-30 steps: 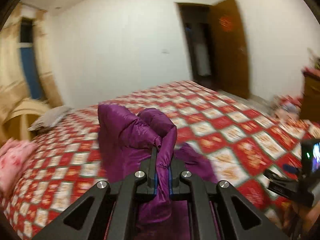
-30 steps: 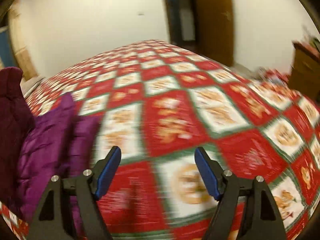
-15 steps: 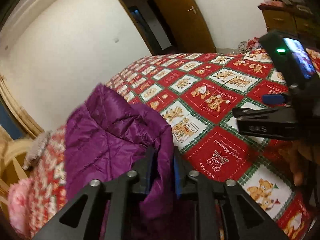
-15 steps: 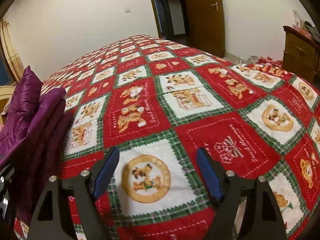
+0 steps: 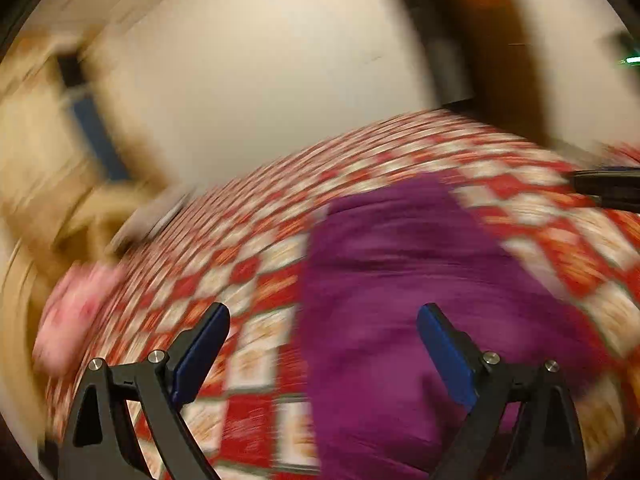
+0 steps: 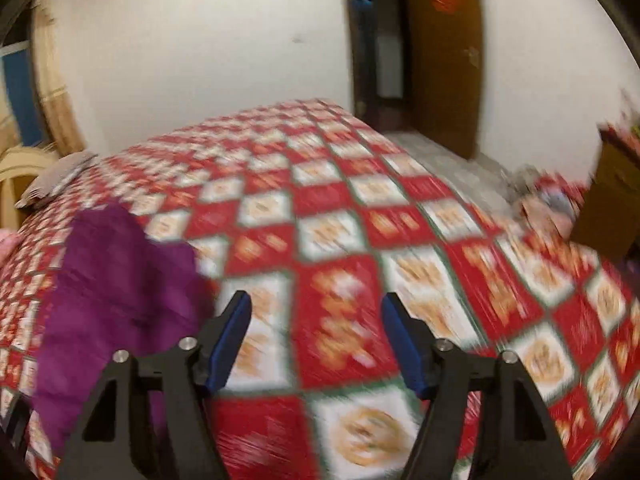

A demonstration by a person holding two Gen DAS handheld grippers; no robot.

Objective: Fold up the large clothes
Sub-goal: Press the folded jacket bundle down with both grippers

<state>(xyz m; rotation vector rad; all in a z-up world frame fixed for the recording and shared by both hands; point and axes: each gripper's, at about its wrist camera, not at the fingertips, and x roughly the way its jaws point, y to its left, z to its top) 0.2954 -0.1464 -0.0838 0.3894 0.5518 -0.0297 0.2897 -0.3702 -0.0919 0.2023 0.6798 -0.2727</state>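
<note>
Both sets of jaws are standing apart with nothing pinched; those of the left gripper [image 5: 322, 340] are spreading wide and still opening, their blue pads [image 5: 200, 354] clear of any cloth, while those of the right gripper [image 6: 316, 342] are drawing closer together over bare bedding, with nothing between them. Beyond and beneath the left jaws the purple quilted jacket [image 5: 400, 280] is lying on the red-and-white patterned bedspread [image 5: 248, 276], filling the space ahead of the right-hand finger and running under it; the left-hand finger is hanging over uncovered squares of the spread; both views are blurring heavily, so the garment's folds cannot be made out. Seen past the right gripper, the same jacket [image 6: 120, 292] is lying off to the left of the left-hand finger, touching the spread and apart from the pads; ahead of those jaws only the bedspread [image 6: 344, 240] is showing. Far beyond them a brown door [image 6: 444, 60] is standing open, and a grey pillow [image 6: 60, 176] is resting well off to the left.
</note>
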